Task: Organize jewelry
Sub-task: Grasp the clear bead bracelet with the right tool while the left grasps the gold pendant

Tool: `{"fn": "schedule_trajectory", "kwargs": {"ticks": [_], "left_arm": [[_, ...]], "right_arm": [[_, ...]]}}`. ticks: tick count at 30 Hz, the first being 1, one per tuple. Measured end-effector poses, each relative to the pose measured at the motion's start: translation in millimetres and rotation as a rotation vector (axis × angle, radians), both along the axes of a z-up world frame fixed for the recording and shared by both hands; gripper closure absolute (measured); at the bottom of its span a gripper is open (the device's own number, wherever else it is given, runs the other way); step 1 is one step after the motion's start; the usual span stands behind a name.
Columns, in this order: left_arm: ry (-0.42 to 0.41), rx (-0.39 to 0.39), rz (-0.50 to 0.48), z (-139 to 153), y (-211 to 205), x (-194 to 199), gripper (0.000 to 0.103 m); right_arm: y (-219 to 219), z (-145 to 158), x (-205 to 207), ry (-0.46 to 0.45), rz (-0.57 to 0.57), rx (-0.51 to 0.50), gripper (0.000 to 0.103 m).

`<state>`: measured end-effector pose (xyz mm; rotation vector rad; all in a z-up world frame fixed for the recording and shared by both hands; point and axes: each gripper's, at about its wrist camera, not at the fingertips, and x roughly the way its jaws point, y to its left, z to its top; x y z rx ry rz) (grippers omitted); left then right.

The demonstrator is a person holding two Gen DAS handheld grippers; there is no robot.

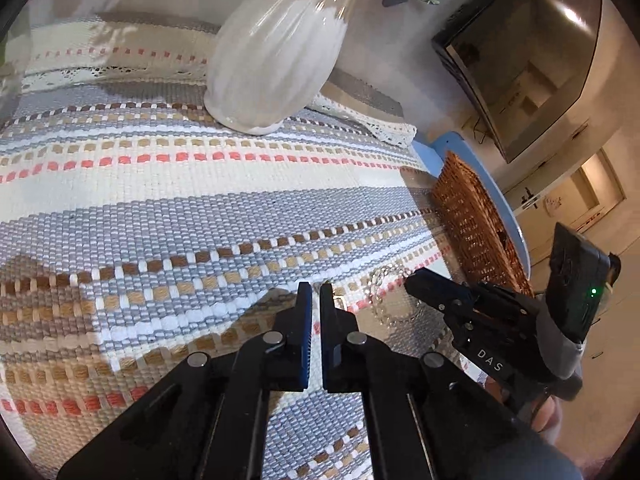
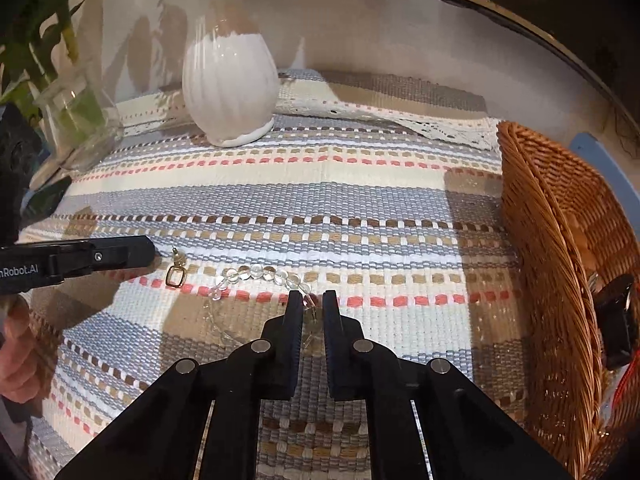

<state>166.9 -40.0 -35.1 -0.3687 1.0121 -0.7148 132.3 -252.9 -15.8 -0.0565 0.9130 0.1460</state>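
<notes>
Item 1: clear bead bracelet point(image 2: 256, 276), recorded lying flat on the striped woven cloth point(image 2: 360, 184), its loop stretched mainly left-to-right in the right wrist view, with one end running in between the fingers of the right gripper point(image 2: 313, 300).

Item 2: gold earring point(image 2: 175, 274), noted just left of the bracelet, long axis roughly away from the camera, its post toward the white vase point(image 2: 230, 92).

Right gripper: jaws narrowly parted and set astride the bracelet's near beads; a firm pinch could not be confirmed.

Left gripper point(image 1: 316, 292): jaws almost pressed together, nothing held, tips near the earring.

Wicker basket point(image 2: 560, 264): placed to the right, nearer the right gripper; judged the likely destination.
</notes>
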Motion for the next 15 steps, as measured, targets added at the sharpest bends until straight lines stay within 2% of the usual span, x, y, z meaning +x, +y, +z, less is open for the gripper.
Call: {"fn": "schedule_trajectory", "kwargs": {"ticks": [3, 6, 10, 13, 15], "left_arm": [[0.006, -0.015, -0.019, 1.3, -2.5, -0.9, 0.102], [0.011, 0.021, -0.011, 4.4, -9.3, -3.2, 0.100], [0.079, -0.027, -0.024, 7.9, -21.6, 0.4, 0.100], [0.063, 0.048, 0.000, 13.9, -33.4, 0.7, 0.100], [0.029, 0.109, 0.057, 16.3, -39.3, 1.9, 0.100]], "right_arm": [[0.6, 0.1, -0.2, 0.000, -0.001, -0.001, 0.094], [3.7, 0.4, -1.7, -0.004, -0.001, -0.021, 0.094], [-4.1, 0.8, -2.1, -0.006, -0.034, -0.034, 0.094], [-14.4, 0.8, -2.5, -0.008, -0.072, -0.040, 0.094], [-21.0, 1.0, -2.6, -0.002, -0.077, -0.016, 0.093]]}}
